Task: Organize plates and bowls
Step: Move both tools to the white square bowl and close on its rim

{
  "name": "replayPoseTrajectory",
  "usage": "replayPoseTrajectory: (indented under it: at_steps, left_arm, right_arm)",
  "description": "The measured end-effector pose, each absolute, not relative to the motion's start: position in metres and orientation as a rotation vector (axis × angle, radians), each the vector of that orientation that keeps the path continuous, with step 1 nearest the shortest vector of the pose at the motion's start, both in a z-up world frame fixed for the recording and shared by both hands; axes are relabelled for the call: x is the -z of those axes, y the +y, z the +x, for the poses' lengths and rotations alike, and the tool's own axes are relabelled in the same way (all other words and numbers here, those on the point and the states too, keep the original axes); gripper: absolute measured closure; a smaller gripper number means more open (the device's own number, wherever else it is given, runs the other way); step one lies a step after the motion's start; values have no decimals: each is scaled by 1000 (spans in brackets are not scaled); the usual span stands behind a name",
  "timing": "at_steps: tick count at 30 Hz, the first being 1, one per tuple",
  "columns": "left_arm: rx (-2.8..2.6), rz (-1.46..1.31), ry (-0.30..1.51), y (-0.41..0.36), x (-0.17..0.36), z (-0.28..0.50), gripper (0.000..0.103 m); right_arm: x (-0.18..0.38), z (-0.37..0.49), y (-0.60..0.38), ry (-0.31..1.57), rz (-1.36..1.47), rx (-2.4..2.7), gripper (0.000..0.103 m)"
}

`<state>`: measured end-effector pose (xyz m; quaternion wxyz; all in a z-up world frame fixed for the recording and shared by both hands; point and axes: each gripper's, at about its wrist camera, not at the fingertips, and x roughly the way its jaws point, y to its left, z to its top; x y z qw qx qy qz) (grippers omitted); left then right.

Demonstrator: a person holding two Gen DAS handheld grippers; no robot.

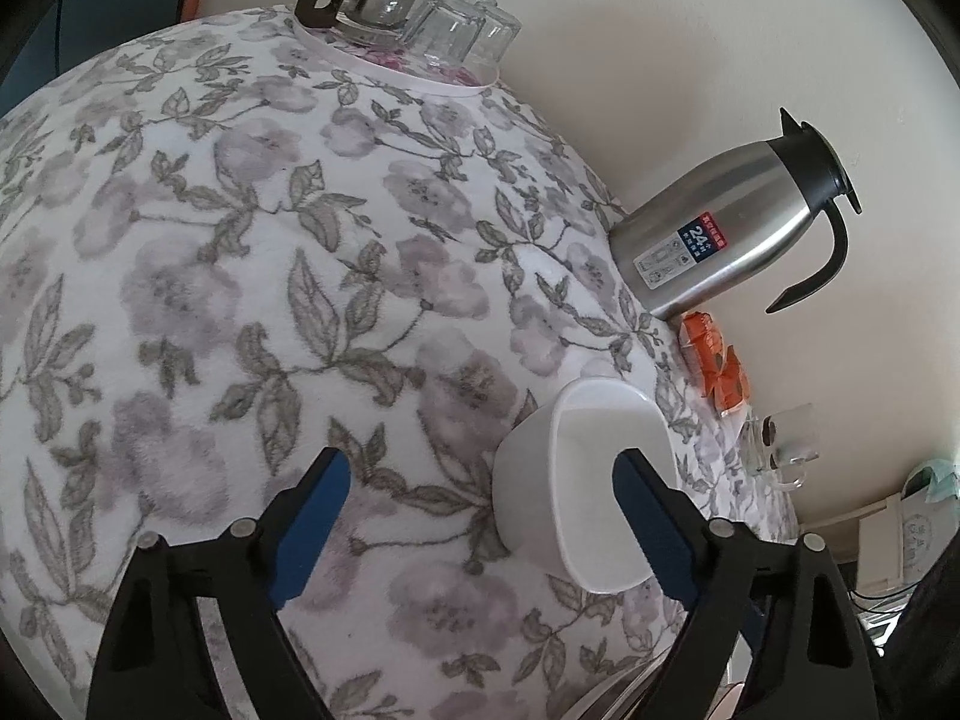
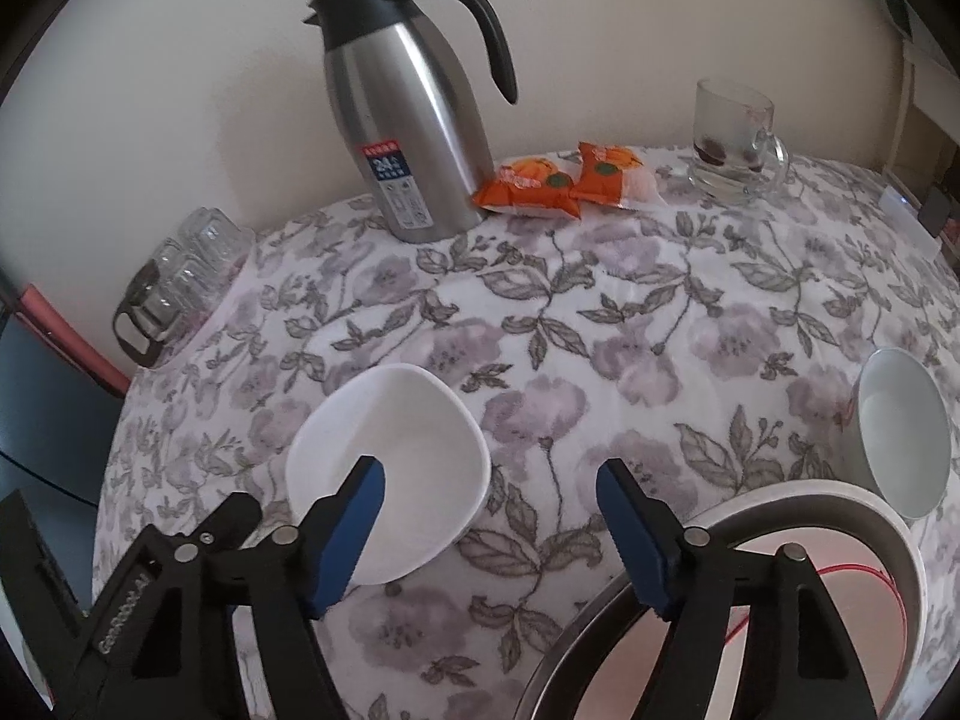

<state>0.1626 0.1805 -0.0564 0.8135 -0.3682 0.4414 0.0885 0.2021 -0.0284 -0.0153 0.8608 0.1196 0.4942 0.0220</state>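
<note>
Two upright white bowls (image 2: 387,474) (image 2: 903,429), openings upward, on floral cloth (image 2: 600,330)

Soft, even daylight fills both views, a little dim and flat, without harsh glare. The steel jug (image 2: 408,120) carries pale streaks of reflection and casts a faint shadow on the wall (image 2: 180,90) behind it. Strong fisheye bending curves the tablecloth (image 1: 240,270) ahead; corners go black. Focus looks slightly soft throughout.
</note>
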Motion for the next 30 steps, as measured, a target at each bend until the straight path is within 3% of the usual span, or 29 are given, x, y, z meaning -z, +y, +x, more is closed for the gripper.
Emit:
replayPoseTrajectory:
  at_steps: [17, 25, 30]
  left_arm:
    - [-118, -782, 967, 168, 66, 183, 29]
    - [-91, -773, 989, 158, 73, 191, 47]
    - [-70, -757, 1000, 152, 79, 195, 62]
  right_arm:
    - [45, 217, -25, 1108, 257, -41, 44]
    - [58, 220, -22, 1139, 284, -79, 61]
    - [65, 220, -22, 1157, 304, -80, 62]
